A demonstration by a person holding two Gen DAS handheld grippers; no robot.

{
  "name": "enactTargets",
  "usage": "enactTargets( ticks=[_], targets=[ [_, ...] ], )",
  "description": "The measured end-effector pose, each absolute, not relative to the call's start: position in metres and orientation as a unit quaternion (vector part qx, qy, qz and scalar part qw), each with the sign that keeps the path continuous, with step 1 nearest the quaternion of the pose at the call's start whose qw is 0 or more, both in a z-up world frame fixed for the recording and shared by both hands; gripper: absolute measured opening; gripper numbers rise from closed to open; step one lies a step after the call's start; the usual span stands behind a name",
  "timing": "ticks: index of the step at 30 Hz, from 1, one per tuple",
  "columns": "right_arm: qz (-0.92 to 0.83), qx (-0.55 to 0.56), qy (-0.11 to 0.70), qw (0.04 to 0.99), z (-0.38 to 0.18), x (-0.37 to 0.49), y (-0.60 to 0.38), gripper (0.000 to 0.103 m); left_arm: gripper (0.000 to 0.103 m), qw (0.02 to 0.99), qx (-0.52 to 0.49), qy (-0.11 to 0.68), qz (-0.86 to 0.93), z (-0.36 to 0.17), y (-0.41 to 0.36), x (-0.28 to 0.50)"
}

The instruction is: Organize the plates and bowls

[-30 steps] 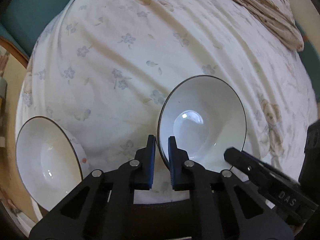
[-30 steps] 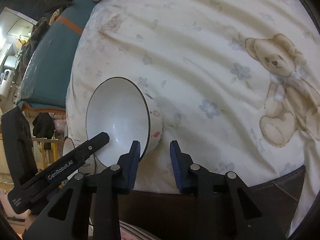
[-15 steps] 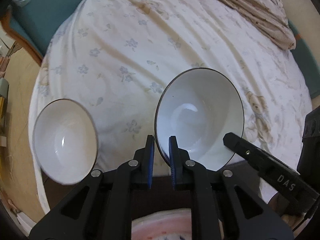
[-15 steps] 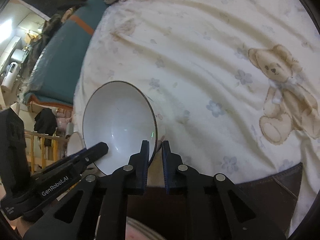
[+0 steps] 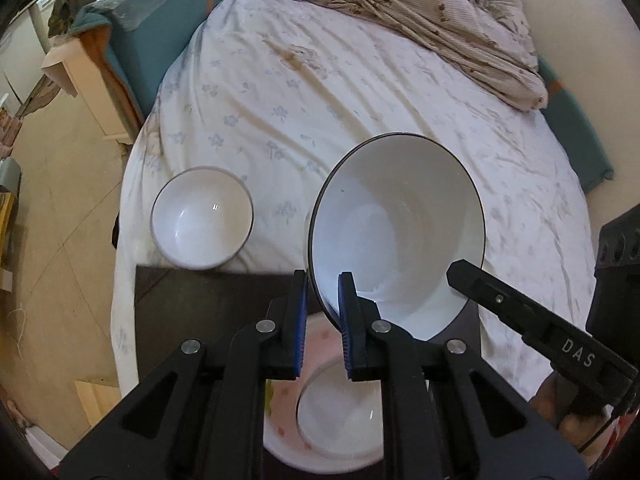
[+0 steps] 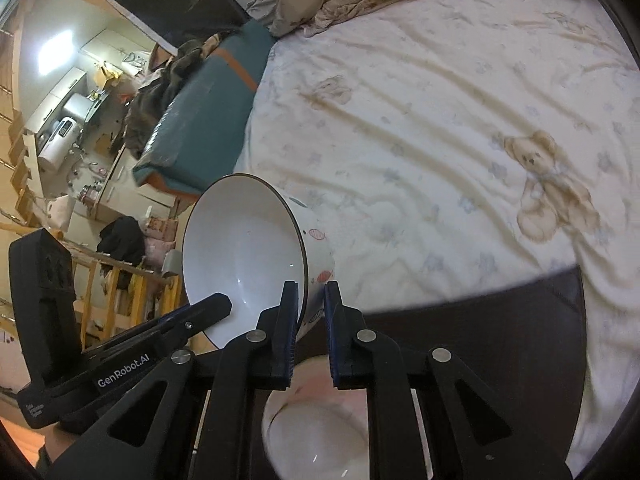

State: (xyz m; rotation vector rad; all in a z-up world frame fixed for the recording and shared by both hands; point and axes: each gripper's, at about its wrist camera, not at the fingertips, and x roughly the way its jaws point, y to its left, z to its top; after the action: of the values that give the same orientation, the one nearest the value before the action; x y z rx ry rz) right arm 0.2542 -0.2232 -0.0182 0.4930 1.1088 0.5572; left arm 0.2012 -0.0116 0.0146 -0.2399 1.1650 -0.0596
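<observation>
My left gripper [image 5: 323,312] is shut on the rim of a white bowl with a dark edge [image 5: 400,232], held tilted in the air above the bed's near edge. My right gripper [image 6: 311,312] is shut on the rim of the same bowl [image 6: 240,252], whose outside has red marks. The right gripper's body shows in the left wrist view [image 5: 532,324]. A second white bowl [image 5: 202,218] rests at the sheet's edge to the left. Below both grippers a pink-patterned plate [image 5: 280,400] holds a white bowl [image 5: 340,412] on a dark table [image 5: 208,312].
The bed sheet [image 5: 360,100] has flower and bear prints. A crumpled striped blanket [image 5: 440,12] lies at the far end. A teal mattress [image 6: 200,120] and room clutter are to the left, with floor [image 5: 52,200] beside the bed.
Both grippers have lifted the bowl up and back from the sheet to above the dark table. The right gripper closed on its rim. The plate with a bowl came into view below.
</observation>
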Motion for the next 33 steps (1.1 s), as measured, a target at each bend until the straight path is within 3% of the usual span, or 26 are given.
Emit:
enactTargets(
  ticks=[13, 33],
  targets=[
    [0.264, 0.207, 0.515, 0.789, -0.010, 0.131, -0.228, 0.015, 0.012, 0.814, -0.164, 0.550, -0.092, -0.002, -0.004, 0.104],
    [0.201, 0.217, 0.594, 0.748, -0.065, 0.112, -0.243, 0.014, 0.013, 0.760, -0.184, 0.615, -0.103, -0.050, -0.010, 0.103]
  ],
)
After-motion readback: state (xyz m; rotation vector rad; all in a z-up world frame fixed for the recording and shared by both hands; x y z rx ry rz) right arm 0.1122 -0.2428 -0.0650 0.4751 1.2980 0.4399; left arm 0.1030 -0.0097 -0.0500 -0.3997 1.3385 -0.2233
